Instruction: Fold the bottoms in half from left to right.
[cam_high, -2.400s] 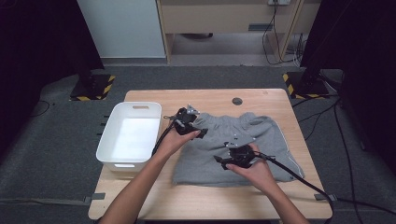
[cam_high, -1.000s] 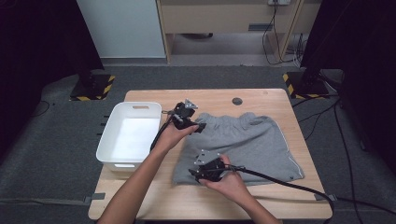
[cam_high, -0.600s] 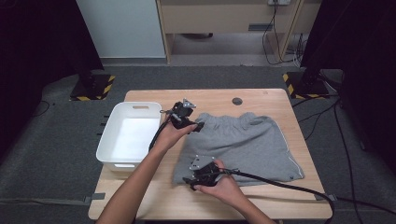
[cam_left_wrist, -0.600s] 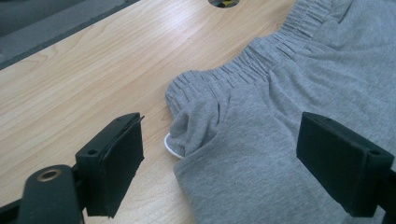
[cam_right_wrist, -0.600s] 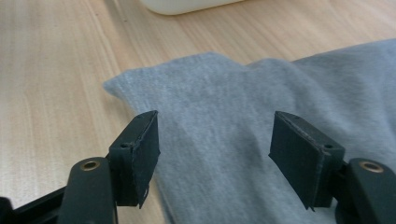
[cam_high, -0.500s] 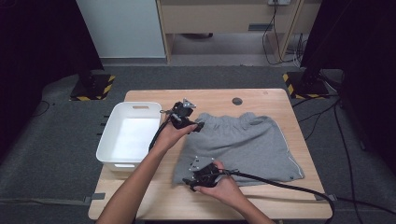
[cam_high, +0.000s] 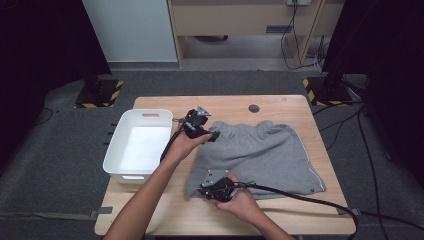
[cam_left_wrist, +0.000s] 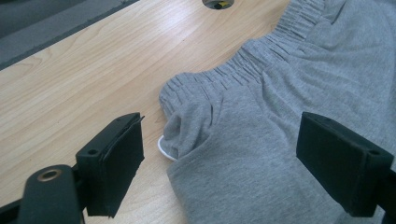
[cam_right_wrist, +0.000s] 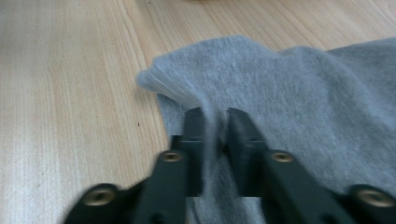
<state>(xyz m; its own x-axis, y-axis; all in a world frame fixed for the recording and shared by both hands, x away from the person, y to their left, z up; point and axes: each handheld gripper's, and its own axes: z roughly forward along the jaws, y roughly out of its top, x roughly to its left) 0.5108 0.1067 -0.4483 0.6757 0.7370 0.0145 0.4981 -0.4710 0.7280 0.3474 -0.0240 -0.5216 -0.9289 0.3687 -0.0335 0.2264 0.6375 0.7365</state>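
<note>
Shorts: grey shorts (cam_high: 260, 155) lie spread flat on the wooden table (cam_high: 295, 107), just right of the white bin (cam_high: 142, 145) — elastic waistband toward the table's far edge, hems toward the person.
Left gripper: the left gripper (cam_high: 212, 135) rests at the waistband corner of the shorts nearest the bin; its jaws stand wide, one over bare wood, one over cloth, nothing pinched between them.
Right gripper: the right gripper (cam_high: 204, 191) sits at the shorts' near hem corner — its jaws have just been closing and now clamp a raised fold of the grey fabric.
Bin: white, set at the table's left edge beside the shorts.
</note>
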